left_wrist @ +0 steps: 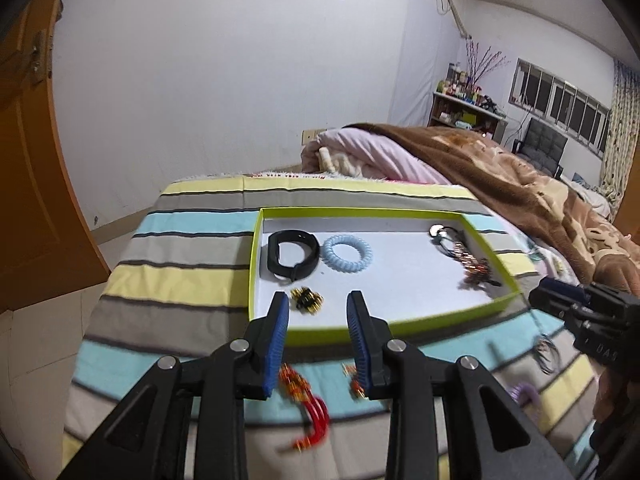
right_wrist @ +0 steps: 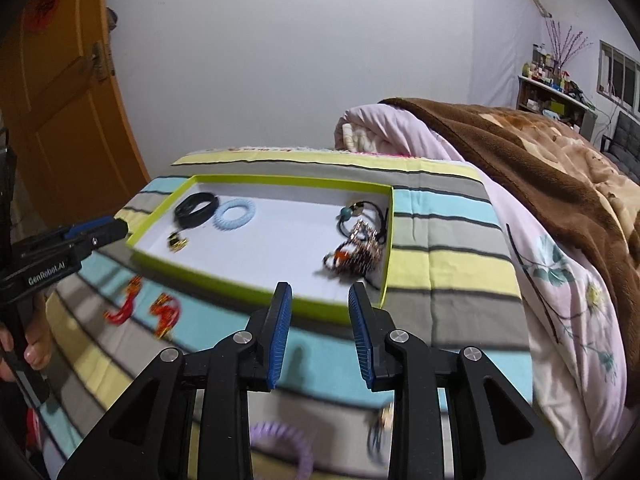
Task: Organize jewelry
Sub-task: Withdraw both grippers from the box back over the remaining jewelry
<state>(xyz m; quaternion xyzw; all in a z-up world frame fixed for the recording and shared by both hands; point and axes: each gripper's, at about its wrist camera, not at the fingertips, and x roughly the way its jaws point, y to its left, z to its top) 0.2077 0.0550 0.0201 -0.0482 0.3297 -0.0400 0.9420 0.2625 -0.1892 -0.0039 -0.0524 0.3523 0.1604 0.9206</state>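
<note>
A shallow green-rimmed tray lies on the striped bed cover. In it are a black band, a light blue spiral hair tie, a small gold and black piece, and a tangle of dark cords and beaded pieces. My left gripper is open and empty over the tray's near rim; it also shows in the right wrist view. My right gripper is open and empty at the tray's near right corner.
Loose on the cover in front of the tray lie red tasselled earrings, a purple spiral hair tie and thin dark hair bands. A brown blanket and pink quilt are heaped to the right.
</note>
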